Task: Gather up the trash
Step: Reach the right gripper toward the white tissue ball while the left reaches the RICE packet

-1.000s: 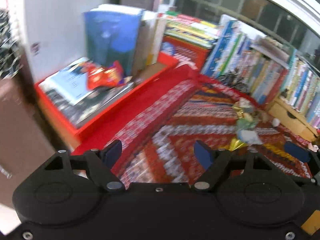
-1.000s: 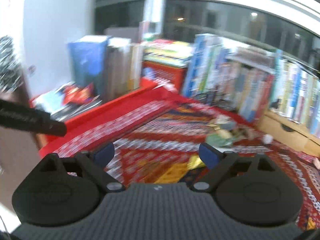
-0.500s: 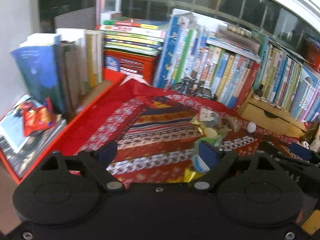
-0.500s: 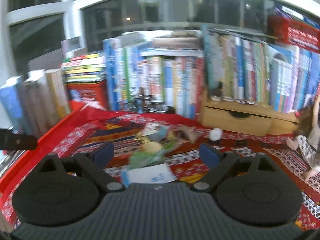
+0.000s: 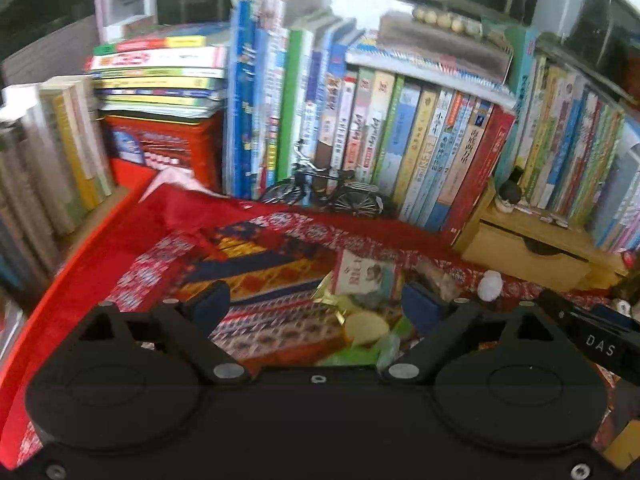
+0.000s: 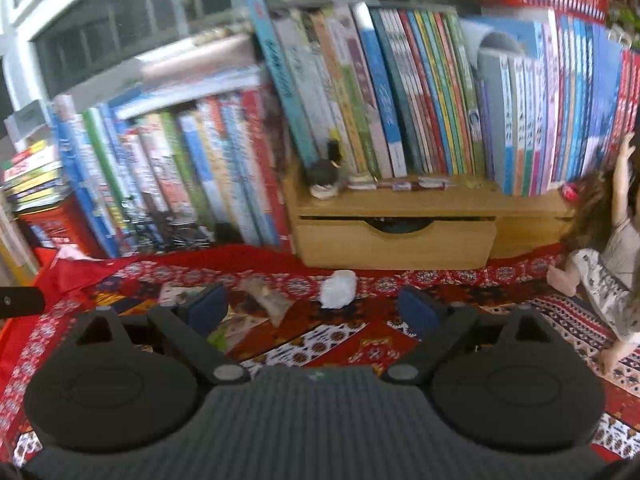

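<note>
Both grippers spread, empty: left gripper (image 5: 314, 306) over wrapper pile (image 5: 362, 300), right gripper (image 6: 312, 306) near white wad (image 6: 339, 288); open patterned cloth (image 6: 360, 344) before book row (image 6: 400, 100).

I've swung both grippers rightward. The left gripper (image 5: 316, 306) has left the magazines and red snack bag and now faces the trash pile (image 5: 366, 304). The right gripper (image 6: 314, 306) has passed that pile and now faces the white wad (image 6: 339, 288) and wooden drawer (image 6: 394, 242).

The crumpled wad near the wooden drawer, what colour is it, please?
White; the crumpled wad shows best in the right wrist view.
</note>
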Demonstrator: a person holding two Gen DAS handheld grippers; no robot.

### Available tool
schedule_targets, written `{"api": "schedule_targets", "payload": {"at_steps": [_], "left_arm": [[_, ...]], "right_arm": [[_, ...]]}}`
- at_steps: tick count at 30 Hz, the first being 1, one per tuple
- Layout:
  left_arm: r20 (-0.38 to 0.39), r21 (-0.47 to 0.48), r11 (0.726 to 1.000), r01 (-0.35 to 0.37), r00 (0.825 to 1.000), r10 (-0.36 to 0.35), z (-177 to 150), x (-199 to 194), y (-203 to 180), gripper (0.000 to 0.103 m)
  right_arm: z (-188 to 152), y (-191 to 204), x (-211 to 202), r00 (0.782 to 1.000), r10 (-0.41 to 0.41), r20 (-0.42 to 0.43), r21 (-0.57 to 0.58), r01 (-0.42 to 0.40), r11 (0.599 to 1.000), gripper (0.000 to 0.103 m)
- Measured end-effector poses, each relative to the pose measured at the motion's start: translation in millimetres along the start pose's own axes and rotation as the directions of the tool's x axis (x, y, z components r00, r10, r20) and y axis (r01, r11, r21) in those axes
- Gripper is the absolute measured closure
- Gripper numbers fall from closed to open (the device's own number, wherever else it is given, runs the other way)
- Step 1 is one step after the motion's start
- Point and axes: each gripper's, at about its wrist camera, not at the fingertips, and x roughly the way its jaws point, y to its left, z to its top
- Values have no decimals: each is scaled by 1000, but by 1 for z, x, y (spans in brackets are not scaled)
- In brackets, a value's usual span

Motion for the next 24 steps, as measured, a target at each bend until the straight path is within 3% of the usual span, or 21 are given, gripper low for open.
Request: {"api": "schedule_targets", "payload": {"at_steps": [5, 12, 17, 21, 23, 24], "left_arm": [[-54, 32, 999, 12, 998, -10, 12, 62, -21, 11], [-133, 69, 997, 28, 991, -18, 12, 135, -37, 14], [-156, 106, 994, 23, 988, -6, 7, 165, -46, 18], [-177, 133, 990, 57, 984, -33, 2, 177, -51, 27], [-204, 137, 989, 61, 978, -32, 0, 185, -53, 33], [-220, 129, 989, 68, 975, -39, -1, 188, -52, 41]], "right_arm": [[9, -15, 48, 997, -7, -75, 24, 9, 1000, 7], [11, -32, 104, 986, 10, -168, 72, 2, 997, 18], [12, -36, 134, 979, 19, -203, 98, 1, 995, 21], [12, -34, 154, 974, 16, -227, 102, 8, 995, 23], [11, -31, 165, 968, 3, -251, 95, 21, 995, 29], [10, -30, 171, 963, -1, -270, 90, 26, 996, 39]]}}
